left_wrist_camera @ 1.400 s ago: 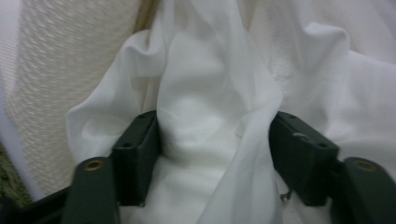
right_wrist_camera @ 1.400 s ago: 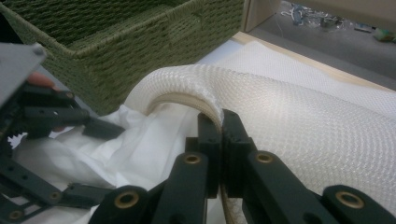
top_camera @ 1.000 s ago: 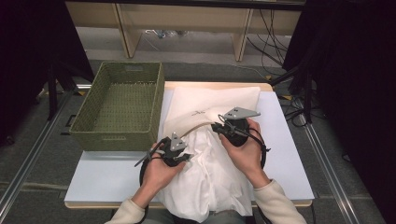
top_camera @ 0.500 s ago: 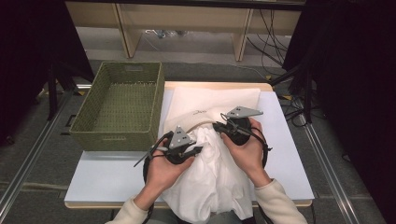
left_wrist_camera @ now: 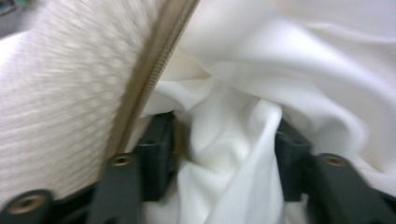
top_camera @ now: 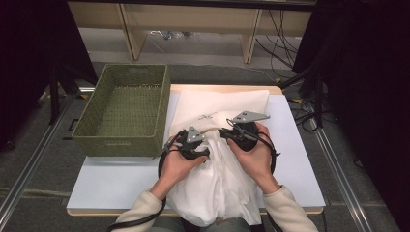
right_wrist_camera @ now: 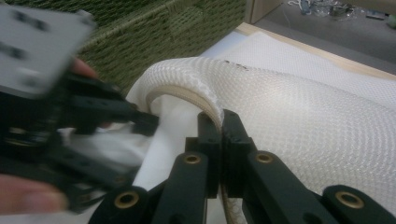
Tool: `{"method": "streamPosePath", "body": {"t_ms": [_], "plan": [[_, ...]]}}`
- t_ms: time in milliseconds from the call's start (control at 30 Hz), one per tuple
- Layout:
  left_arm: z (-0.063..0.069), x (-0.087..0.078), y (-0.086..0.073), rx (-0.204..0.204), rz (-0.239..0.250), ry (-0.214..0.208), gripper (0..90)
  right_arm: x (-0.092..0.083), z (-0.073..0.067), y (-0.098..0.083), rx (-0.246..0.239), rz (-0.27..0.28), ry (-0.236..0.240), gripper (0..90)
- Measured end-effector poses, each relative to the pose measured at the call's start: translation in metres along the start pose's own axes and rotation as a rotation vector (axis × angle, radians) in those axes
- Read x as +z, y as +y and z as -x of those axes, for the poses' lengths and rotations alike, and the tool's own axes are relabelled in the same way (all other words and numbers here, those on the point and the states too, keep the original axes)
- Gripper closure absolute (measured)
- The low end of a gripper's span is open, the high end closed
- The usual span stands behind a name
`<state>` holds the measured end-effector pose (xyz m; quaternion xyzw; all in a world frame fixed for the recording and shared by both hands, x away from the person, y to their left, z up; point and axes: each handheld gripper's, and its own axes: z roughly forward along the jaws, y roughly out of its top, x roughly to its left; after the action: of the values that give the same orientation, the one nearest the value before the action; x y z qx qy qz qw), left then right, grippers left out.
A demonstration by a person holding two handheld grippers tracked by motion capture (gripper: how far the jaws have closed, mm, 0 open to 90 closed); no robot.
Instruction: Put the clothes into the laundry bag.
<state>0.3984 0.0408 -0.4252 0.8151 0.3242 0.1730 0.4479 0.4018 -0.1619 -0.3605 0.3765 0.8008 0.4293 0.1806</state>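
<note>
White mesh laundry bag [top_camera: 220,108] with tan zipper edge [left_wrist_camera: 152,74], lying mid-desk [top_camera: 111,181] beside a woven green basket [top_camera: 123,113]. Right gripper [top_camera: 227,134] pinches the zipper edge. Left gripper [top_camera: 205,153], jaws just opened partway, straddles smooth white cloth [left_wrist_camera: 233,154] bunched at the bag's mouth.

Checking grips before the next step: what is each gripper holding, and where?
The right gripper pinches the mesh bag at its zippered opening edge. The left gripper stands open around the white cloth, gripping nothing.
</note>
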Motion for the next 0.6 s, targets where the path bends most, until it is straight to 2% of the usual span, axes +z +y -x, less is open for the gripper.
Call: {"method": "streamPosePath", "body": {"t_ms": [67,100,133,167,200,300,333,400,433,467,500,533,600], "plan": [[0.003,-0.016,0.002,0.015,0.016,-0.015,37.5,0.000,0.003,0.001,-0.023,0.009,0.000,88.9],[0.006,-0.025,0.003,0.020,0.022,-0.027,35.3,-0.001,0.003,0.001,-0.021,0.009,-0.004,88.9],[0.009,-0.035,0.003,0.009,0.034,-0.046,33.3,-0.001,0.001,0.001,0.009,0.000,-0.003,88.9],[0.012,-0.046,0.003,0.016,0.043,-0.067,31.8,-0.001,0.001,0.001,0.003,0.003,-0.002,88.9],[0.014,-0.054,0.002,0.018,0.060,-0.060,31.1,-0.001,0.001,0.002,0.003,0.003,-0.004,88.8],[0.010,-0.070,0.001,0.077,0.070,-0.018,29.7,-0.002,0.002,0.002,-0.018,0.004,-0.012,88.8],[0.009,-0.070,-0.002,0.051,0.072,-0.012,29.7,-0.002,0.000,0.002,0.004,-0.001,-0.009,88.8],[-0.002,-0.064,-0.009,0.075,0.019,0.048,29.5,-0.002,0.000,0.002,-0.004,-0.002,-0.004,88.8],[-0.007,-0.055,-0.017,0.078,-0.027,0.058,30.1,-0.001,0.000,0.002,-0.003,0.007,0.000,88.8],[-0.011,-0.049,-0.022,0.080,-0.063,0.044,32.4,-0.003,0.000,0.003,-0.018,0.002,-0.015,88.8],[-0.016,-0.039,-0.030,0.055,-0.122,0.005,35.1,-0.003,0.000,0.003,-0.019,0.002,-0.016,88.8],[-0.016,-0.031,-0.036,0.016,-0.130,-0.017,40.6,-0.003,0.000,0.003,-0.020,0.003,-0.014,88.8],[-0.015,-0.022,-0.042,-0.021,-0.143,-0.056,49.3,-0.002,0.001,0.002,-0.015,0.001,-0.006,88.8]]}}
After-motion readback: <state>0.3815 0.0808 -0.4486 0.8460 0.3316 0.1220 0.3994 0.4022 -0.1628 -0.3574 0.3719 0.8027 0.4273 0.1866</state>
